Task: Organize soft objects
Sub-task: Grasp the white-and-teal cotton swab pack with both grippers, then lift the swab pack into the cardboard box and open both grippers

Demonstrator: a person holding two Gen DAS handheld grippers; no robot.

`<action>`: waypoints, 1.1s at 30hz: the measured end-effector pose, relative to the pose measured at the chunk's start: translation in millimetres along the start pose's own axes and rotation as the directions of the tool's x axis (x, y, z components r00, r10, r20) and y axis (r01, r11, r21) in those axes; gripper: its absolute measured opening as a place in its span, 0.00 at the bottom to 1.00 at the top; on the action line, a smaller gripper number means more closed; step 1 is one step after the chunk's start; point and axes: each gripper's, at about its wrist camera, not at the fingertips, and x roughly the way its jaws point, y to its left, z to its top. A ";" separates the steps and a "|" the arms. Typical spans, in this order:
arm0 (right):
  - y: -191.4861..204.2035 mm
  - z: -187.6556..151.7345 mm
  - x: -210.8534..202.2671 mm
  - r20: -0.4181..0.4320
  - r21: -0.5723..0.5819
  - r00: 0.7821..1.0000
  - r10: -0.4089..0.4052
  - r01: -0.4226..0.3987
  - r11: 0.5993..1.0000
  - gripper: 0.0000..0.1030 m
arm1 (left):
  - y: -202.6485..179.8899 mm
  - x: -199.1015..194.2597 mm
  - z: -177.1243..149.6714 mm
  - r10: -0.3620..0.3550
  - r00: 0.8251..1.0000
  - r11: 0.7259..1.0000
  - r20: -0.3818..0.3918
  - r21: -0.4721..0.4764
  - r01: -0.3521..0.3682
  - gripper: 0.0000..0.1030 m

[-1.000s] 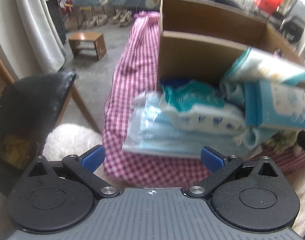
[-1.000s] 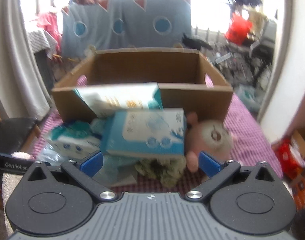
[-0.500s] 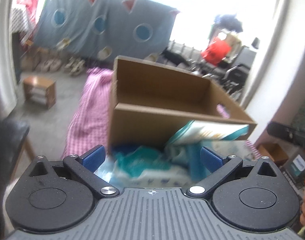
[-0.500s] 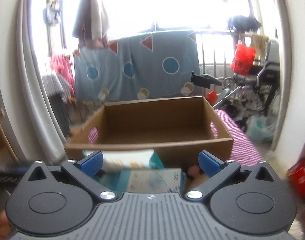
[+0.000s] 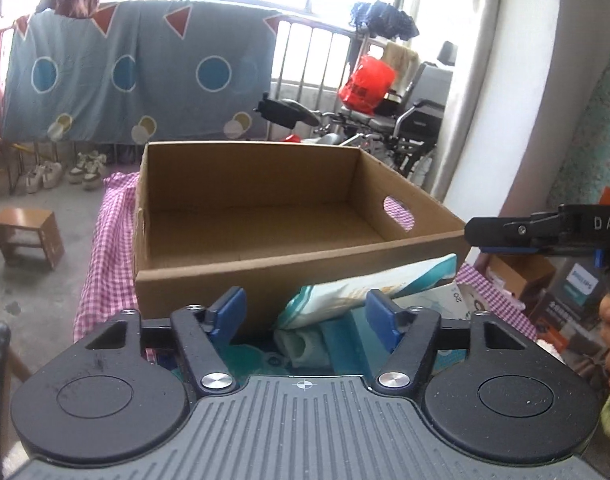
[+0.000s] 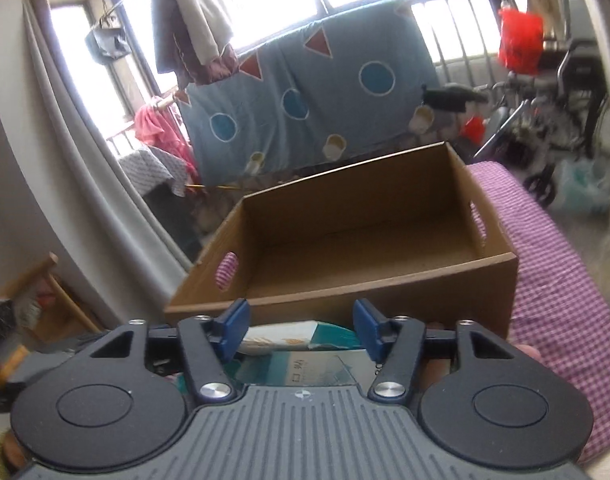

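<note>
Brown corrugated cardboard box (image 5: 265,216), open-topped, with one oval hand-hole in each end wall, sits on a pink-and-white checked cloth (image 5: 105,240), and most of the soft pile against its near wall is hidden behind both gripper bodies, so only two items can be made out: a white-and-teal soft tissue pack (image 5: 369,284) leaning on that wall and a pale blue pack (image 6: 301,368) below it. Left gripper (image 5: 305,312) and right gripper (image 6: 301,330) have just been closing, and each pair of blue-padded jaws stands partly apart before the box, pressing on nothing
</note>
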 end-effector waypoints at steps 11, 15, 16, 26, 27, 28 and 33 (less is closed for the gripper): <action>36.4 -2.4 18.9 -0.133 -0.457 0.991 -0.033 -0.032 0.889 0.47 | -22.8 24.8 -2.0 0.005 0.994 0.963 -0.105 0.267 0.023 0.49; 48.7 -8.1 36.5 -0.176 -0.596 0.982 -0.064 -0.054 0.801 0.40 | -26.1 28.8 -2.4 0.021 0.993 0.944 -0.112 0.330 0.018 0.34; 50.5 -9.4 40.5 -0.182 -0.623 0.981 -0.069 -0.061 0.779 0.35 | -27.8 29.8 -2.6 0.031 0.994 0.937 -0.107 0.348 0.009 0.32; 54.4 -15.1 54.6 -0.162 -0.756 0.984 -0.073 -0.077 0.650 0.16 | -30.5 24.8 -0.2 0.052 0.997 0.917 -0.056 0.399 -0.025 0.18; 55.8 -14.6 52.7 -0.151 -0.763 0.986 -0.072 -0.069 0.642 0.16 | -31.2 22.5 1.1 0.053 0.998 0.916 -0.047 0.400 -0.030 0.17; 57.2 -13.4 51.4 -0.140 -0.770 0.988 -0.071 -0.063 0.635 0.16 | -33.9 23.0 3.9 0.055 0.998 0.915 -0.038 0.401 -0.036 0.17; 68.6 -7.3 33.4 -0.077 -0.788 0.995 -0.059 -0.025 0.615 0.15 | -39.8 4.1 14.3 0.050 0.999 0.922 0.010 0.385 -0.050 0.17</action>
